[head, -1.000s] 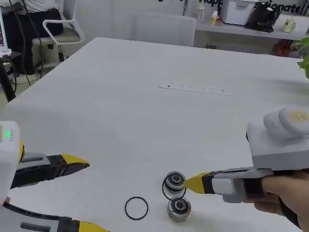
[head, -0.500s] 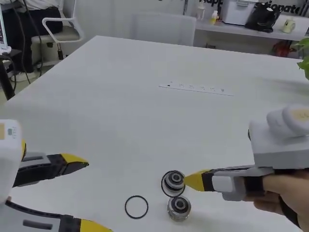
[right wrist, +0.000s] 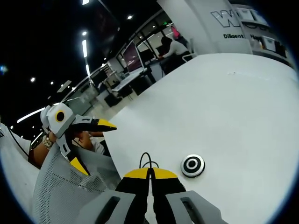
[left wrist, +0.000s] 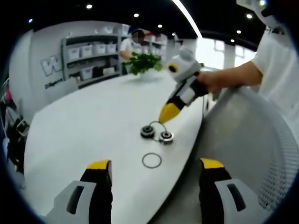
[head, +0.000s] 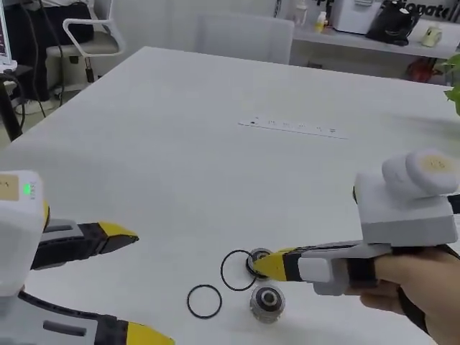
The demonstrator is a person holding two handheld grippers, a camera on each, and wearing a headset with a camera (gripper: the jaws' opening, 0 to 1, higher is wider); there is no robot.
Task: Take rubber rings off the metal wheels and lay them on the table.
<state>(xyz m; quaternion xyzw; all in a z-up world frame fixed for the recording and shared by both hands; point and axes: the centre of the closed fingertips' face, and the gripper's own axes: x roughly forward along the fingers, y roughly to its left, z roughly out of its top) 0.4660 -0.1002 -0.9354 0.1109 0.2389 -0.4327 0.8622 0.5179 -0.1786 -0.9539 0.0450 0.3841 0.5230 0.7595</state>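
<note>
Lower centre: the right gripper (head: 260,266), clamped on a ring (head: 235,271) beside a wheel (head: 261,255), should lift it clear slowly and lay it flat. At lower left the left gripper (head: 147,286) gapes.

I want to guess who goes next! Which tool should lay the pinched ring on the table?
Right. The right tool is shut on the rubber ring by the metal wheel and can likely just set it down. The left tool hangs open, off to the side.
</note>
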